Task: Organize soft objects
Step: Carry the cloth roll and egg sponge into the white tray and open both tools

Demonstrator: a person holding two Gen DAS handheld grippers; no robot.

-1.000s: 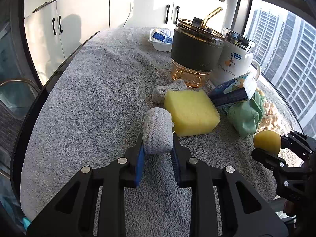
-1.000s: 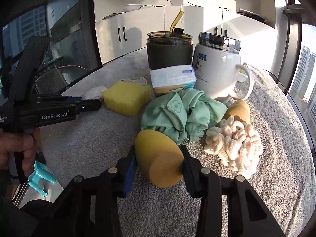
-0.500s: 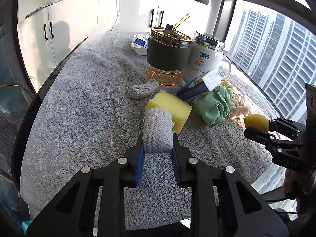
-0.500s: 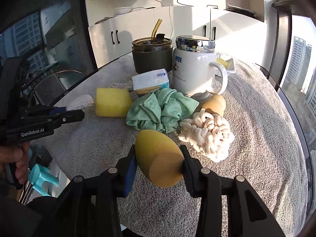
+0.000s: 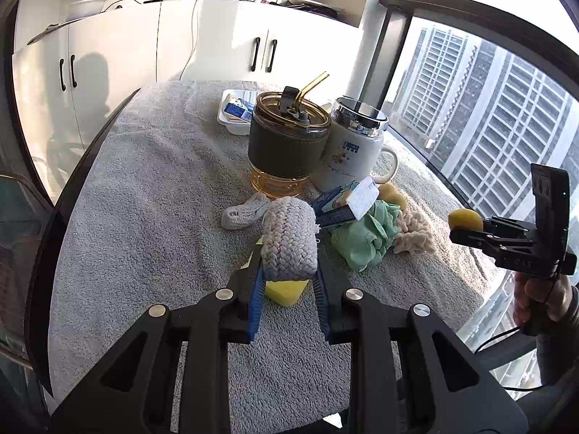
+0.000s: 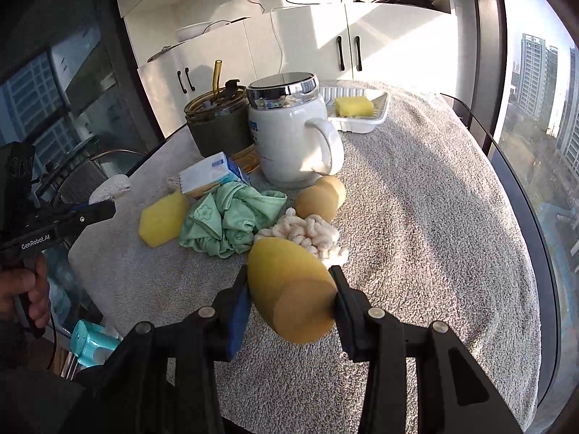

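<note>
My left gripper point(image 5: 287, 253) is shut on a grey braided cloth roll point(image 5: 288, 238), held above the towel-covered table. My right gripper point(image 6: 291, 282) is shut on a yellow egg-shaped sponge point(image 6: 291, 293); in the left wrist view that sponge point(image 5: 465, 218) shows at the far right, off the table's edge. On the table lie a yellow block sponge point(image 6: 161, 220), a crumpled green cloth point(image 6: 228, 222), a cream chenille piece point(image 6: 307, 233), two more tan egg sponges point(image 6: 320, 199) and a second grey braided piece point(image 5: 242, 213).
A dark tumbler with a straw point(image 5: 287, 141), a white lidded mug point(image 6: 289, 133) and a tissue pack point(image 6: 210, 173) stand behind the pile. A white tray point(image 6: 365, 123) at the back holds a yellow sponge. White cabinets stand beyond; windows on the right.
Both grippers have risen and drawn back from the pile with their loads. The right gripper has swung right, off the table's edge, so the back tray now shows.
</note>
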